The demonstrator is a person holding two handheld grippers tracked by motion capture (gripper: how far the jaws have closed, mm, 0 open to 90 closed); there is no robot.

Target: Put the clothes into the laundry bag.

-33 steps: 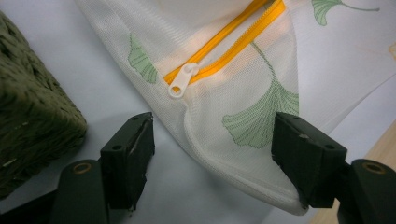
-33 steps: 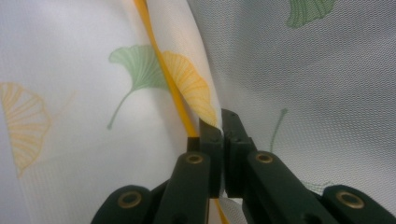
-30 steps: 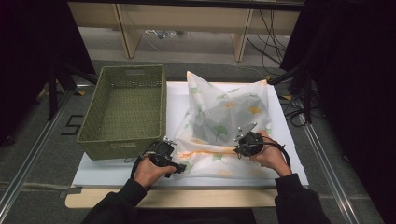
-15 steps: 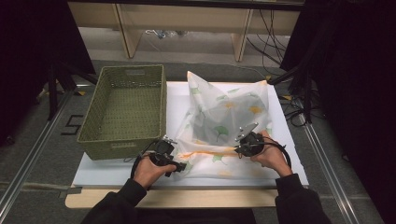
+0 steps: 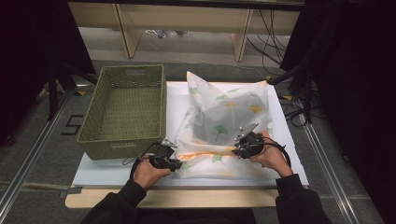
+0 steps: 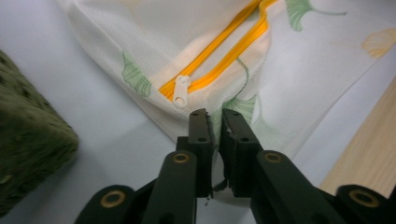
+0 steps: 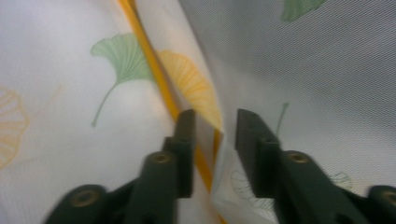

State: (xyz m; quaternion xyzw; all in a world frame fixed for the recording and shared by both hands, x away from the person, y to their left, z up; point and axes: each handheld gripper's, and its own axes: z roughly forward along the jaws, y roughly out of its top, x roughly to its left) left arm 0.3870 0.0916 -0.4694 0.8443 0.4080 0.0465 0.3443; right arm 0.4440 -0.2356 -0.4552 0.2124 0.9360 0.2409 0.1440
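Note:
A white mesh bag (image 5: 224,116) printed with green and yellow ginkgo leaves lies puffed up on the white table top (image 5: 289,154). An orange zipper (image 6: 219,39) runs along its near edge, with a white pull (image 6: 181,90) near the left end. My left gripper (image 5: 175,163) is at the bag's near left corner; in the left gripper view (image 6: 215,119) its jaws are shut on the mesh fabric just below the pull. My right gripper (image 5: 238,148) is at the bag's near right side; its jaws (image 7: 215,122) stand open astride a raised fabric edge beside the orange zipper (image 7: 149,51).
A green woven basket (image 5: 161,107) stands on the left of the table, close beside the bag, and its corner (image 6: 28,154) lies left of my left gripper. A wooden edge (image 5: 187,198) runs along the front. Cables (image 5: 299,112) lie on the floor to the right.

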